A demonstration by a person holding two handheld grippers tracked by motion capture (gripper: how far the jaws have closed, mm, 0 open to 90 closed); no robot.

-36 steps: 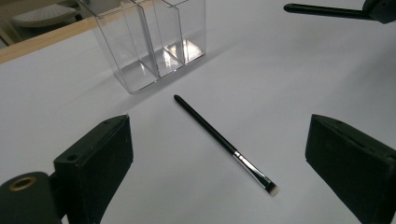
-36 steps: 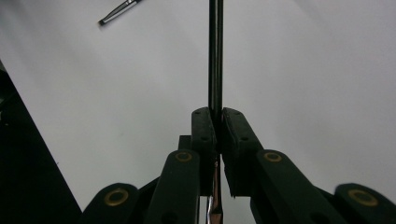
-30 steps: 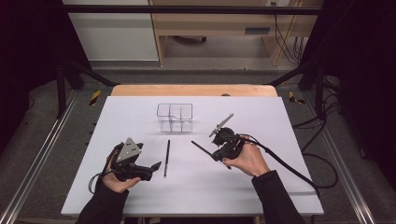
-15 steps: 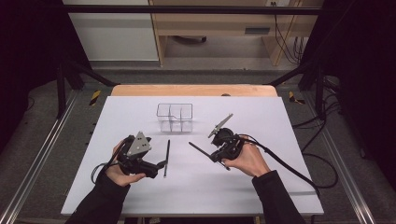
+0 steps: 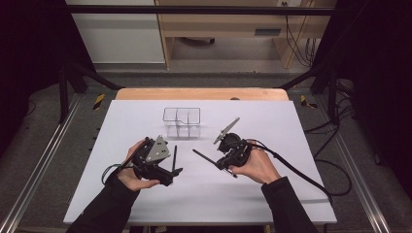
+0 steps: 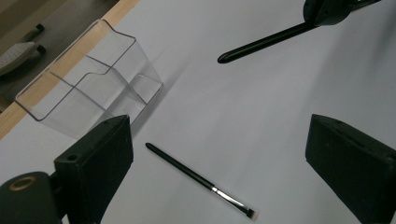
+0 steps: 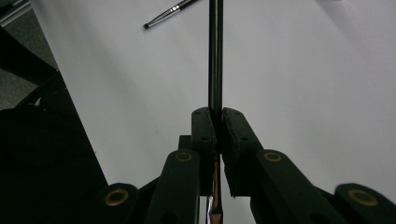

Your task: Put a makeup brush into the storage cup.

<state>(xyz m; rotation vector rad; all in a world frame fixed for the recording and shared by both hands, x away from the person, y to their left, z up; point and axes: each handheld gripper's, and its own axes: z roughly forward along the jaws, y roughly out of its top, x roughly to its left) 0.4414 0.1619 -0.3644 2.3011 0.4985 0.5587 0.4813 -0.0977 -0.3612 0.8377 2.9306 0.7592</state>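
Observation:
A thin black makeup brush (image 5: 174, 156) (image 6: 196, 179) lies on the white table, its bristle end toward the person. My left gripper (image 5: 170, 168) (image 6: 219, 140) hovers just above it, jaws open wide, the brush on the table between them and untouched. My right gripper (image 5: 222, 162) (image 7: 215, 116) is shut on a second black brush handle (image 5: 201, 156) (image 7: 215, 56), which sticks out to the left above the table and also shows in the left gripper view (image 6: 266, 42). A clear plastic organizer (image 5: 182, 121) (image 6: 88, 88) with compartments stands behind both.
The white table sheet (image 5: 291, 194) covers a wooden top (image 5: 199, 93) whose far edge shows. Black cables (image 5: 301, 170) trail from the right gripper off the table's right side. Metal frame rails (image 5: 39, 165) run along both sides.
My left gripper has moved right and risen a little, coming over the brush on the table. The right gripper and its brush have kept still.

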